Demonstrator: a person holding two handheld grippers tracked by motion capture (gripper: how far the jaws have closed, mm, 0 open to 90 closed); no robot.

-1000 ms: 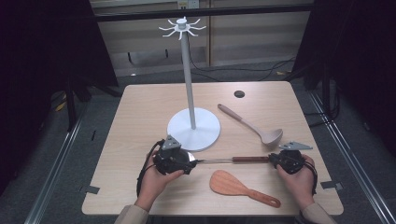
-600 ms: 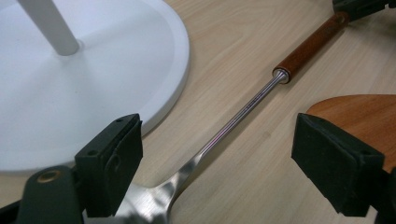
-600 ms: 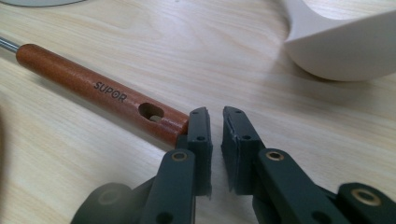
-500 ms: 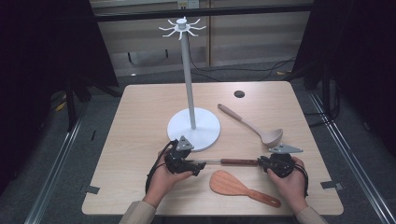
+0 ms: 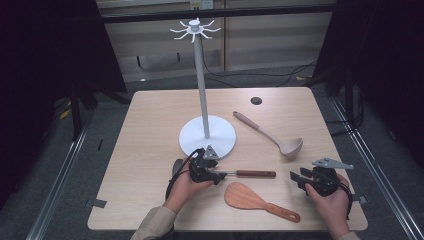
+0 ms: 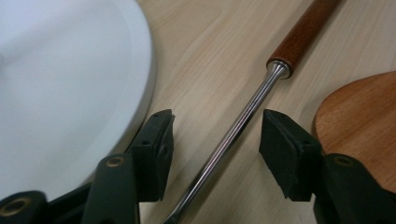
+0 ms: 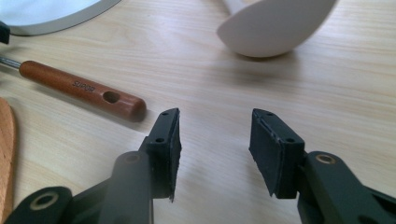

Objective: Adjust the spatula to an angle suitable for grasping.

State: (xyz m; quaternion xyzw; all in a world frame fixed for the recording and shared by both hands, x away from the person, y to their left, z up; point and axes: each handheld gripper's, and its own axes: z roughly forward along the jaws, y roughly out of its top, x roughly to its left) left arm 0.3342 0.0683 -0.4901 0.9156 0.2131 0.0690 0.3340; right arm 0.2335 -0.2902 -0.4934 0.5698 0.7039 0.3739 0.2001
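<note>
1. While the left gripper (image 5: 216,176) sits low at centre-left of the high view, its jaws stand apart with the utensil's steel shaft (image 6: 227,140) running between them; the pads do not press on it, and the jaws have just been closing.
2. That utensil (image 5: 247,174) lies flat on the table (image 5: 150,130) just below the white stand base (image 5: 207,136), its brown wooden handle (image 5: 256,174) pointing toward the right of the frame.
3. At lower right of the high view the right gripper (image 5: 296,180) is held off the handle's end, jaws parted around nothing; they have just been opening.
4. Close company crowds the utensil: the stand base just above it, the wooden rice paddle (image 5: 257,201) just below it, and the pale ladle (image 5: 272,134) to the upper right.
5. From the left gripper view, the base's rim (image 6: 144,70) curves right beside the left-hand pad, and the paddle's blade (image 6: 359,121) lies by the right-hand pad, nearness that the high view gives only roughly.
6. From the right gripper view, the handle (image 7: 79,87) carries stamped lettering and a hanging hole, and the ladle bowl (image 7: 275,25) rests at the upper right with bare wood between.
7. Open tabletop stretches across the left half and the far band near a small dark disc (image 5: 256,100); the paddle's tail comes near the table's front edge.
</note>
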